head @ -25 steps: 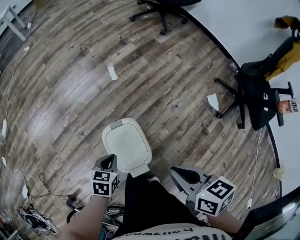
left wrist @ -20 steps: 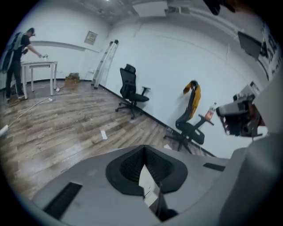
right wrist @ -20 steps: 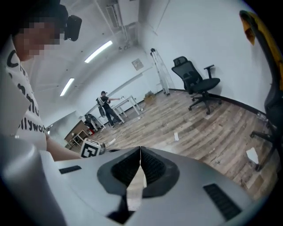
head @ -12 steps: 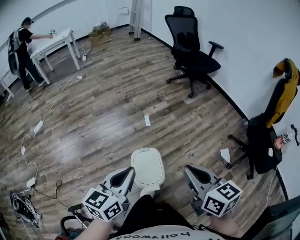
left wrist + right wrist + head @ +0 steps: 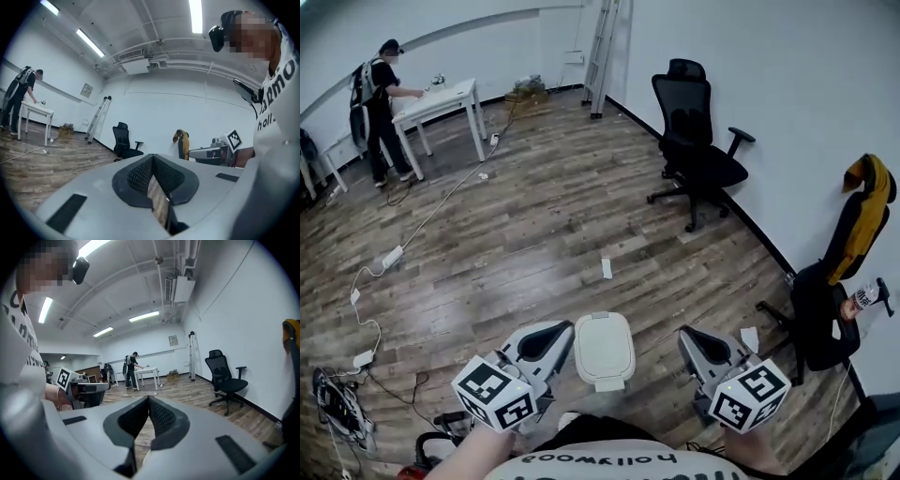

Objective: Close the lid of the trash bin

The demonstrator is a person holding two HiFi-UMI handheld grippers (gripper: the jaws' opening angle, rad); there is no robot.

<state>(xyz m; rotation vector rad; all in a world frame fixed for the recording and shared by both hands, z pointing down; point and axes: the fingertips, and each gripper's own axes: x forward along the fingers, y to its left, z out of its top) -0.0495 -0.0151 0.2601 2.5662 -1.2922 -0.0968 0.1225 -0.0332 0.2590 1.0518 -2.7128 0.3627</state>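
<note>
The white trash bin [image 5: 604,350] stands on the wood floor just in front of me, its lid lying flat and shut. My left gripper [image 5: 566,330] hovers to the left of the bin, and my right gripper [image 5: 686,335] hovers to its right; neither touches it. In the left gripper view the left gripper [image 5: 152,157] has its jaws meeting at the tip with nothing between them. The right gripper [image 5: 149,398] looks the same in its own view. Both gripper views point up across the room, so the bin is hidden in them.
A black office chair [image 5: 698,159] stands by the right wall, and a second chair with a yellow jacket [image 5: 853,234] at the far right. Paper scraps [image 5: 607,268] lie beyond the bin. Cables [image 5: 370,277] run along the left floor. A person [image 5: 380,103] stands at a white table [image 5: 441,98].
The head view has tilted up from the floor to the room, so the bin has dropped lower in frame. The left gripper has drawn back from the lid's near edge; both grippers have risen.
</note>
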